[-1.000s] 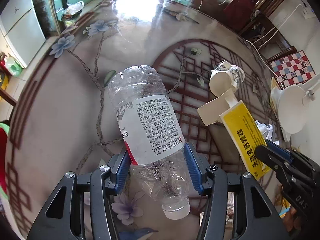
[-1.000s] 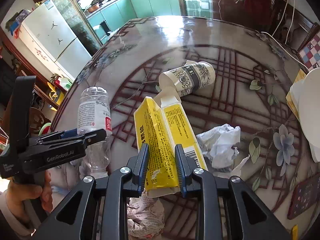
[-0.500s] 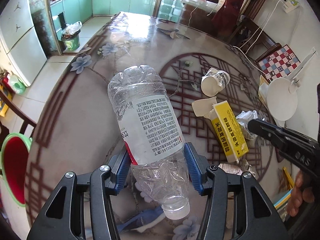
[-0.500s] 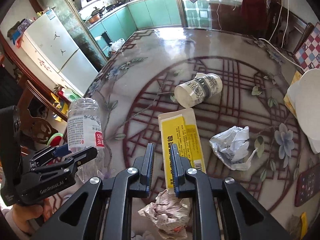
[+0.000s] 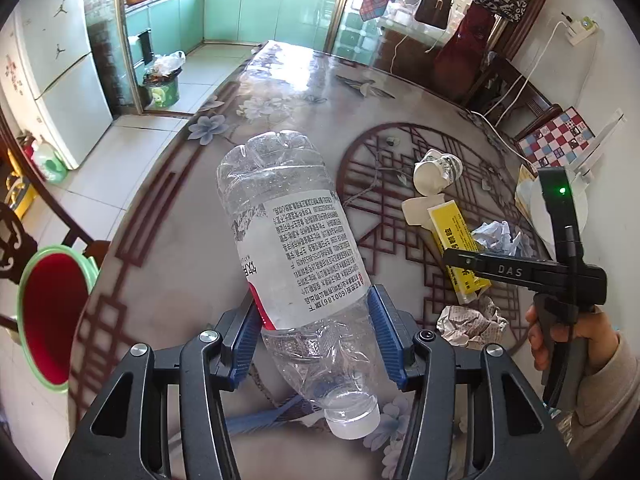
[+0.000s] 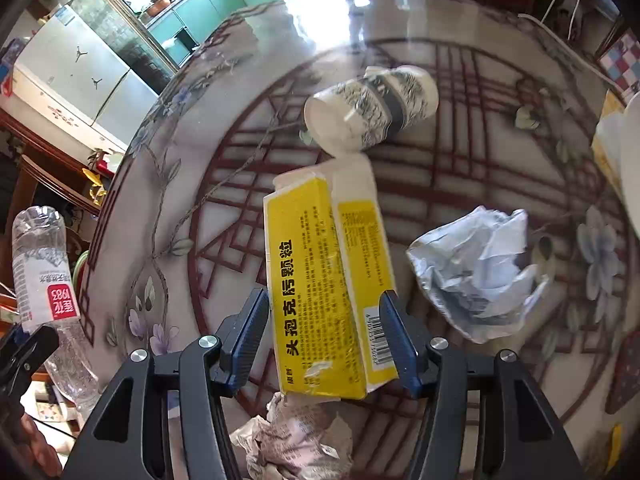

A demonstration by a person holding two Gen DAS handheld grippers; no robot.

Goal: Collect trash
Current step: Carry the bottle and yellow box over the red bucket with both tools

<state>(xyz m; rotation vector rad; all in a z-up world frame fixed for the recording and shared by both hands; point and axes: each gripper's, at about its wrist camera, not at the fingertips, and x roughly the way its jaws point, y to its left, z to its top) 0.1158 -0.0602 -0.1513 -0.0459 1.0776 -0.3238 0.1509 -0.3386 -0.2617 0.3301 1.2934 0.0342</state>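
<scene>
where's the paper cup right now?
The paper cup lies on its side on the table, just beyond the yellow box's open end in the right wrist view, with the crumpled white paper nearer and rightward.

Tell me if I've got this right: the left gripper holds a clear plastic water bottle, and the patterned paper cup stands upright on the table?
Not quite. The patterned paper cup lies on its side, as the right wrist view shows. The left gripper does hold the clear plastic water bottle.

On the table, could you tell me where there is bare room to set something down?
The table is bare along its left side, from the blue flower print to the lattice circle, and across the far glossy end. It is crowded on the right: paper cup, yellow box and two crumpled paper wads lie close together.
</scene>
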